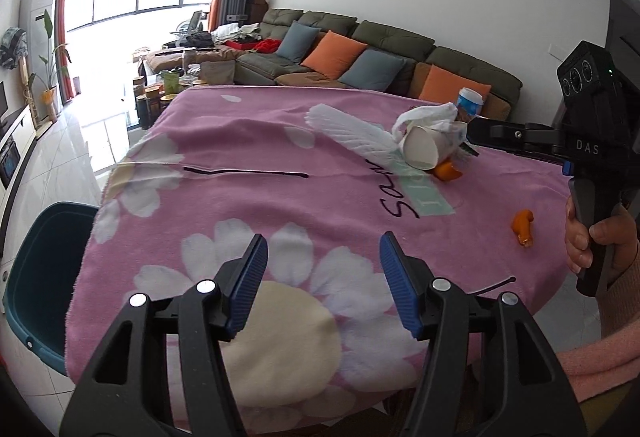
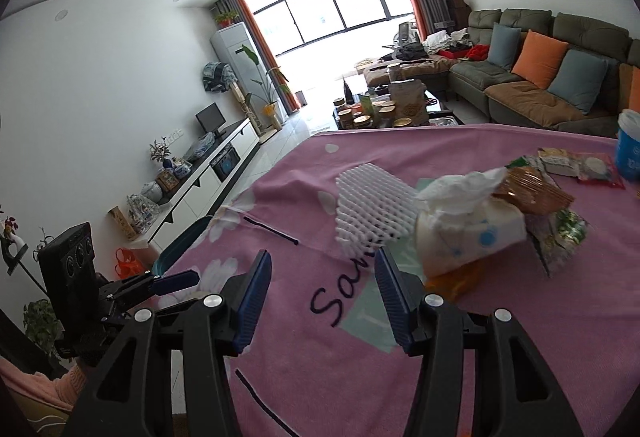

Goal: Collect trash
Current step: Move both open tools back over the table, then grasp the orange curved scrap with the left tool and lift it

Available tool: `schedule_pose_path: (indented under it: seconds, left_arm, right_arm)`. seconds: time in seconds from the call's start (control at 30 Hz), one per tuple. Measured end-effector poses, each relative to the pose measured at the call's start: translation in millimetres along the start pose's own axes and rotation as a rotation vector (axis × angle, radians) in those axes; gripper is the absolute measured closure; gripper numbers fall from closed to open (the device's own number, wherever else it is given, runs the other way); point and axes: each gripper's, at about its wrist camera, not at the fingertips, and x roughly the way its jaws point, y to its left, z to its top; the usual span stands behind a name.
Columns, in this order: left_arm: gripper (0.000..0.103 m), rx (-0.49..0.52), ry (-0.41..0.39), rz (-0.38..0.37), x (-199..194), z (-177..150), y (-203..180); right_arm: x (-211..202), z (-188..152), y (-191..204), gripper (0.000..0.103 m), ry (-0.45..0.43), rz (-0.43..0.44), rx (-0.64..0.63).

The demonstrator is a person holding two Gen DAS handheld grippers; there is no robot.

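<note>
Where blanket [image 1: 280, 157] lies — two peels [image 1: 523, 227].

Right hand-held gripper [image 2: 322, 293]: jaws apart, nothing between them, over the pink flowered cloth [image 2: 360, 357] on the counter.
White foam net [image 2: 372, 209]: just ahead of it.
Tissue pack [image 2: 472, 233]: ahead right, beside the net.
Snack wrappers [image 2: 560, 229]: farther right.
Left hand-held gripper [image 2: 176, 283]: lower left.
Teal bin [image 2: 180, 249]: ahead left, past the counter's edge.

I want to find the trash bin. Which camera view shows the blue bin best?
The left wrist view: the blue bin shows its open mouth and rim beside the table. The right wrist view shows only a piece of its rim past the cloth.
</note>
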Motion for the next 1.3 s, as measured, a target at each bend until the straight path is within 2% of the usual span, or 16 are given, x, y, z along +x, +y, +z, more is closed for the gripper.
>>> schedule_pose_path:
  seconds: [0.17, 0.33, 0.67, 0.83, 1.0, 1.23, 1.3]
  left_arm:
    - [0.045, 0.062, 0.034, -0.107, 19, 0, -43]
    - [0.045, 0.132, 0.069, -0.202, 38, 2, -84]
    - [0.045, 0.236, 0.160, -0.347, 80, 8, -155]
    - [0.045, 0.265, 0.204, -0.378, 100, 11, -182]
    - [0.053, 0.276, 0.269, -0.382, 120, 8, -201]
    - [0.087, 0.269, 0.288, -0.378, 130, 10, -204]
    - [0.088, 0.250, 0.288, -0.382, 129, 11, -198]
  right_arm:
    - [-29, -20, -50, 0.052, -0.022, -0.112, 0.099]
    - [-42, -34, -80, 0.052, -0.044, -0.153, 0.164]
    - [-57, -44, -110, 0.052, -0.071, -0.137, 0.214]
    - [-57, -42, -114, 0.052, -0.080, -0.122, 0.218]
    - [-49, -32, -113, 0.052, -0.085, -0.099, 0.196]
    - [-37, -11, -111, 0.052, -0.091, -0.078, 0.166]
    - [-33, -5, -109, 0.052, -0.094, -0.070, 0.154]
